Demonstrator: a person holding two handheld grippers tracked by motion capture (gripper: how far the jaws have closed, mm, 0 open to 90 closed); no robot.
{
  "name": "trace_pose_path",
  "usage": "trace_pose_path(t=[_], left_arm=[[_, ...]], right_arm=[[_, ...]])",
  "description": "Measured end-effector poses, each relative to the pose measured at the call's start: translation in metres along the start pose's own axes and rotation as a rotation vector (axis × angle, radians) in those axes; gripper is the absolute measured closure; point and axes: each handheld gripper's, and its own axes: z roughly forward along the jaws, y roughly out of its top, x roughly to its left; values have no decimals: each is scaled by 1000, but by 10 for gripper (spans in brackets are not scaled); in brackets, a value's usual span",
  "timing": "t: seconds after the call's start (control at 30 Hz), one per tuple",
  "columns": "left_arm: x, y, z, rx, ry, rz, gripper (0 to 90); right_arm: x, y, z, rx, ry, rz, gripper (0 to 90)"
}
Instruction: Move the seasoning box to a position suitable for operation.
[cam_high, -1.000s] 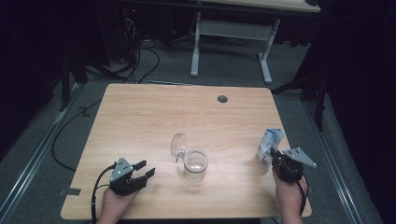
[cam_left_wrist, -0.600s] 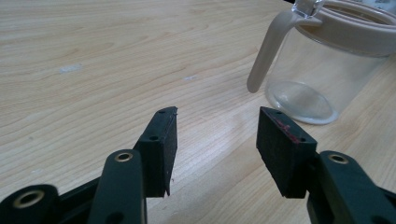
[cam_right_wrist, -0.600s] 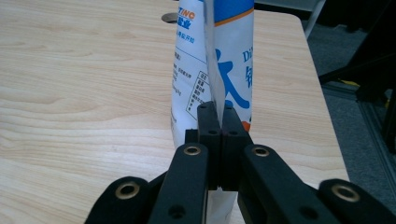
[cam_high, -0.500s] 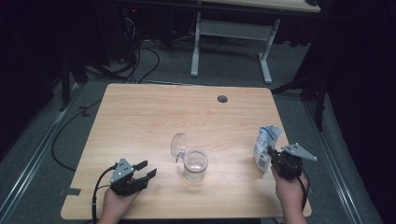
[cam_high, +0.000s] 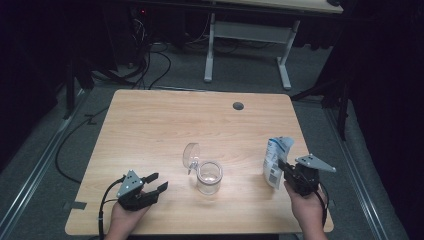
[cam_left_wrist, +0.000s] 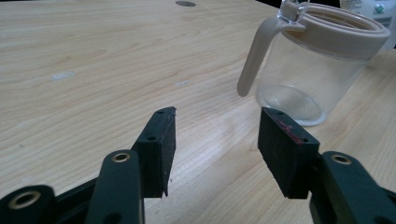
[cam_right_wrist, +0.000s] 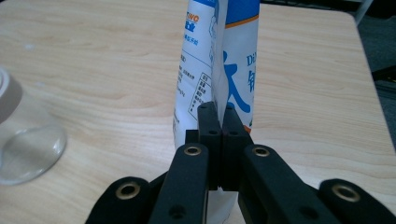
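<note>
A white and blue pouch stands upright near the table's right edge, and my right gripper is shut on its lower seam. In the right gripper view the two jaws meet on the pouch at the gripper's tips. A clear jar with a beige rim sits at the table's centre front, its hinged lid flipped up to the left. My left gripper rests open at the front left, pointing toward the jar, with nothing between its tips.
The wooden table has a round cable hole at the back. Beyond it, another desk's white legs and cables lie on the dark floor. The pouch is close to the table's right edge.
My right gripper has carried the pouch a little to the left, toward the jar, and slightly up. The left gripper has stayed put.
</note>
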Motion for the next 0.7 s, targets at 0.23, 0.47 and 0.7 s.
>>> trace_pose_path(t=[0.23,0.47,0.7], left_arm=[[-4,-1,0,-5,-8,20,460],[-6,-1,1,-3,-15,25,452],[-6,-1,-1,-14,-23,15,444]], right_arm=[[12,4,-1,64,35,-42,900],[23,11,-2,143,66,-98,900],[30,18,1,224,87,-135,900]])
